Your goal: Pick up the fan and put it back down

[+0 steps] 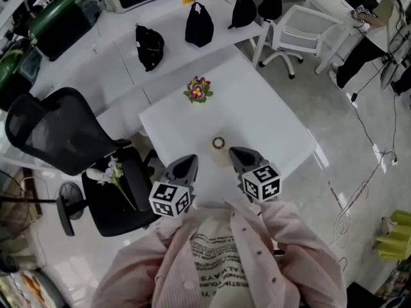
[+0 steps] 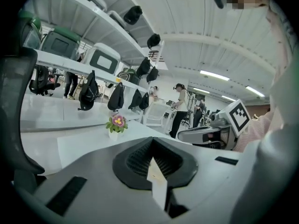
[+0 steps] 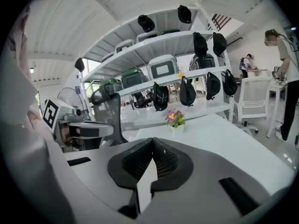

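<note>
Flower pot [image 1: 198, 95] on the white table [image 1: 270, 120] holds 1 bunch of pink and yellow flowers, nothing else in it. Black office chair [image 1: 58, 133], left of the pot and off the table, has 1 loose flower sprig [image 1: 114, 173] on its seat.

Counts:
- 4 black bags [image 1: 199, 24] in a row on the shelf behind the pot
- 2 green cases [image 1: 54, 21] further left of the pot
- 1 white chair [image 1: 302, 27] right-rear of the pot
- 1 floor fan [image 1: 69, 201] beyond the black chair from the pot
- 2 grippers

The fan [image 1: 219, 144], small and pale w/ a ring-shaped top, sits on the table on the person's side of the pot. In the head view it shows btw the two gripper tips. Neither gripper has it.

L gripper [image 1: 187, 162] and R gripper [image 1: 239, 154] are held side by side close to the person's chest. Both aim toward the pot and tilt a bit downward, marker cubes up.

L jaws are together, pads meeting at the tip w/ nothing clamped. R jaws are the same, pressed together and empty. A pale sliver shows under the meeting point in each gripper view. Can't tell what it is.
</note>
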